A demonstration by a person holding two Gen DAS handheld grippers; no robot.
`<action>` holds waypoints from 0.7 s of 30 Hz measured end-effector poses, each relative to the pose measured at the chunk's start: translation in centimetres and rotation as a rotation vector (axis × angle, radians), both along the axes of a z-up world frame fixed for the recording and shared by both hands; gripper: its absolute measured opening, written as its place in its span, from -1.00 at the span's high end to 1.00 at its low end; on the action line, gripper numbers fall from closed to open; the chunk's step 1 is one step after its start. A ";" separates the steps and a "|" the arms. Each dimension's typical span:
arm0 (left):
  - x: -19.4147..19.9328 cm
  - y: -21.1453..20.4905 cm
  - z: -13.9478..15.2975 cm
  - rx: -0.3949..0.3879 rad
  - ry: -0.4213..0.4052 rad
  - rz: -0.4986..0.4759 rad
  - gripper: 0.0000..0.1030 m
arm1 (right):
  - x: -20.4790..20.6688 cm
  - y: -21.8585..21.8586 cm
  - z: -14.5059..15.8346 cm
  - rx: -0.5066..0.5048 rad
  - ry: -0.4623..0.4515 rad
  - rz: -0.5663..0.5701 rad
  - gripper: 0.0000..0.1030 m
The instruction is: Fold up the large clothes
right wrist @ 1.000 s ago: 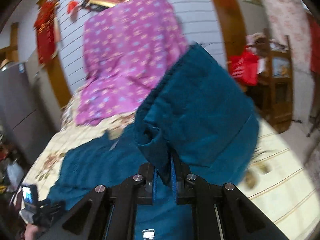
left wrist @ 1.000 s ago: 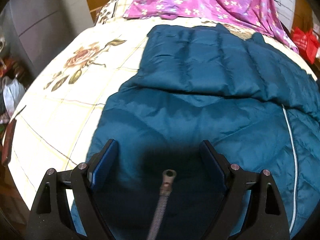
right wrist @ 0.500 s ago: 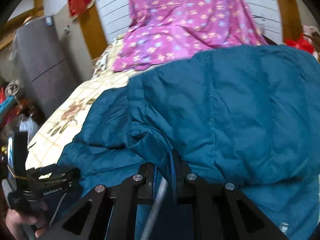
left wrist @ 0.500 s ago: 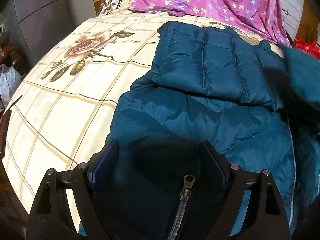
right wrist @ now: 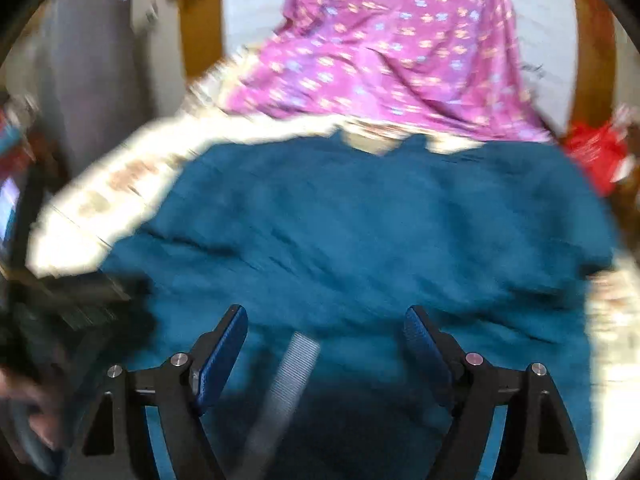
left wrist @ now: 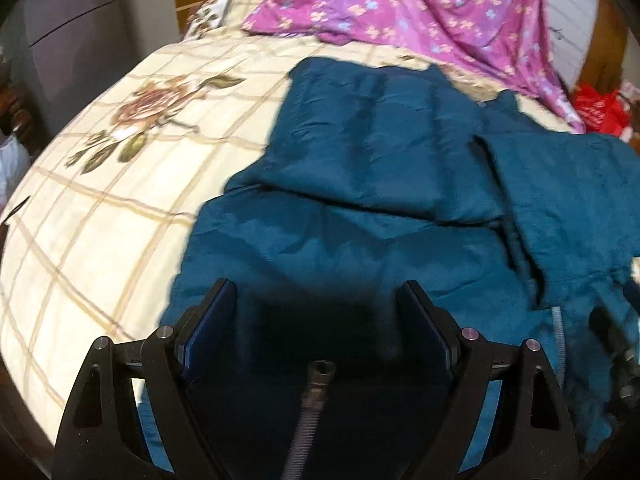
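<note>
1. Left of the left hand-held gripper (left wrist: 316, 312) lies the bed cover (left wrist: 120, 184), cream with a rose on it.
2. The left hand-held gripper is wide open, holding nothing, over the blue jacket (left wrist: 380, 208). A zipper (left wrist: 308, 412) lies between its fingers.
3. Far ahead a purple flowered cloth (left wrist: 420, 8) hangs onto the bed.
4. The right hand-held gripper (right wrist: 324, 340) has just been opening. It is wide now, right above the jacket, pressing on nothing.
5. A red bag (right wrist: 596, 156) sits far right.

A home bedroom: bed with rose-print quilt (left wrist: 120, 168), purple floral sheet (left wrist: 420, 12) draped behind.
</note>
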State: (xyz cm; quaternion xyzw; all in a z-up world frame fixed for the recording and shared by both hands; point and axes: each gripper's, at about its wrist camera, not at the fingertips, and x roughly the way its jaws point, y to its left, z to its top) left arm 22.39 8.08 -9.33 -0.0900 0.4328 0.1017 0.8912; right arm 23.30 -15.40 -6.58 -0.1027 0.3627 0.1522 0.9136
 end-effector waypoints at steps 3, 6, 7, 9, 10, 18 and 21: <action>-0.2 -1.2 0.8 -0.069 -0.062 -0.068 -0.64 | -1.9 -2.7 -0.9 -0.220 0.003 -0.103 -0.53; -0.2 -3.0 1.5 -0.151 -0.119 -0.161 -0.64 | -3.9 -6.2 -2.2 -0.254 -0.003 -0.168 -0.62; 0.0 -3.6 1.6 -0.195 -0.128 -0.194 -0.64 | -4.4 -7.8 -2.9 -0.209 0.053 -0.184 -0.63; 1.1 -4.8 1.3 -0.301 -0.117 -0.259 -0.64 | -4.4 -9.4 -3.2 -0.118 0.125 -0.177 -0.66; 1.9 -5.5 1.2 -0.337 -0.110 -0.287 -0.64 | -4.3 -10.2 -3.4 -0.068 0.145 -0.167 -0.79; 6.9 -6.6 -0.8 -0.490 -0.054 -0.308 -0.64 | -4.1 -10.9 -4.2 -0.036 0.176 -0.152 -0.93; 8.3 -6.7 -1.0 -0.617 -0.050 -0.327 -0.55 | -4.1 -10.9 -4.4 -0.047 0.176 -0.157 -0.99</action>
